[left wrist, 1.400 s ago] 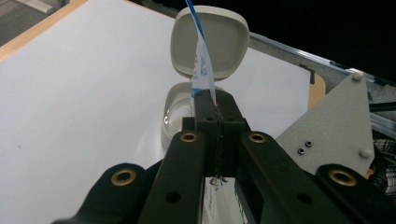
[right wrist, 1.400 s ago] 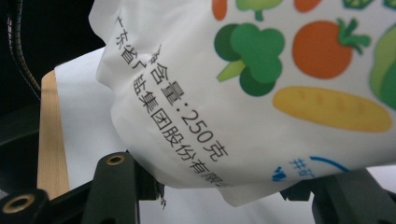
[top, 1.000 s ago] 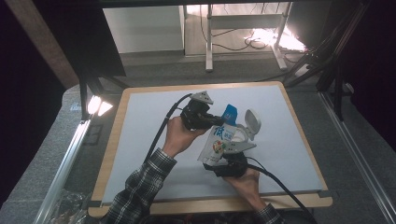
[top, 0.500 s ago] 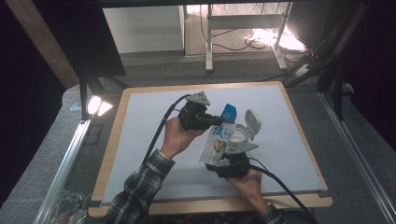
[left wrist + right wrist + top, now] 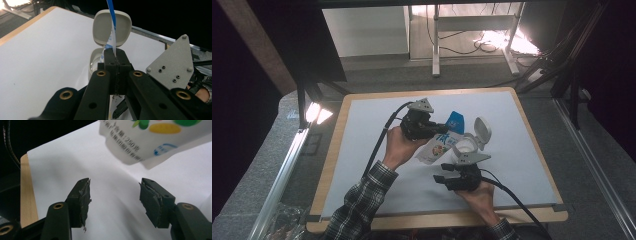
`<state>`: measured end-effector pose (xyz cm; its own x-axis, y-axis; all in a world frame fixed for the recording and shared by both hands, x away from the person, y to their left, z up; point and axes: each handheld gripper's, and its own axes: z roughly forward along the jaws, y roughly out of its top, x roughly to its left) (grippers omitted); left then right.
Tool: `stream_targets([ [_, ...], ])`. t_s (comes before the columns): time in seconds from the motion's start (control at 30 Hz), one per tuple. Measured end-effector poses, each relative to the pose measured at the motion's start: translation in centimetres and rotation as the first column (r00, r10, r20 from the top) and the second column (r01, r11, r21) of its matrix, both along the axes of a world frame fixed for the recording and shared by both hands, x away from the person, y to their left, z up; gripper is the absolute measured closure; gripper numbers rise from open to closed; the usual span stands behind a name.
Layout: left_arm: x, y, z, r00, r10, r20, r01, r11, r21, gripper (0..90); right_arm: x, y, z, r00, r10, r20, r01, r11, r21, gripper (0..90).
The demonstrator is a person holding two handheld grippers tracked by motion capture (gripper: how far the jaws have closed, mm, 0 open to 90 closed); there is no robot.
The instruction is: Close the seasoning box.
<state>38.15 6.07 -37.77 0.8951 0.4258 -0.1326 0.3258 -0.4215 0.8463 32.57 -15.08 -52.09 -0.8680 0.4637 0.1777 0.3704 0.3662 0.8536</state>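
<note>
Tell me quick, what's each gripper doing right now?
Left gripper: shut on the blue top edge of the pouch.
Right gripper: open, holding nothing, just under the pouch.

the white pouch [image 5: 155, 137] bears small printed characters and a readable "250".

White pouch [image 5: 438, 148] with blue top and green, yellow print; pale grey lidded container [image 5: 468, 145]; white worktop [image 5: 362, 130], wood-edged; plaid sleeve [image 5: 357, 210].
</note>
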Motion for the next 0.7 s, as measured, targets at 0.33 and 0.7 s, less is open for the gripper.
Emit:
stream_targets([
  [0.33, -0.2, 0.0, -0.3, 0.9998, -0.019, 0.004, 0.019, 0.9998, -0.004, 90.0, -0.1, -0.1, 0.2, 1.0000, 0.003, 0.005, -0.003, 1.000, 0.008, 43.7],
  [0.7, 0.1, 0.4, -1.1, 0.9998, -0.019, 0.009, 0.019, 0.9998, -0.006, 90.0, -0.1, -0.2, 0.3, 1.0000, 0.002, 0.004, -0.002, 1.000, 0.010, 52.0],
])
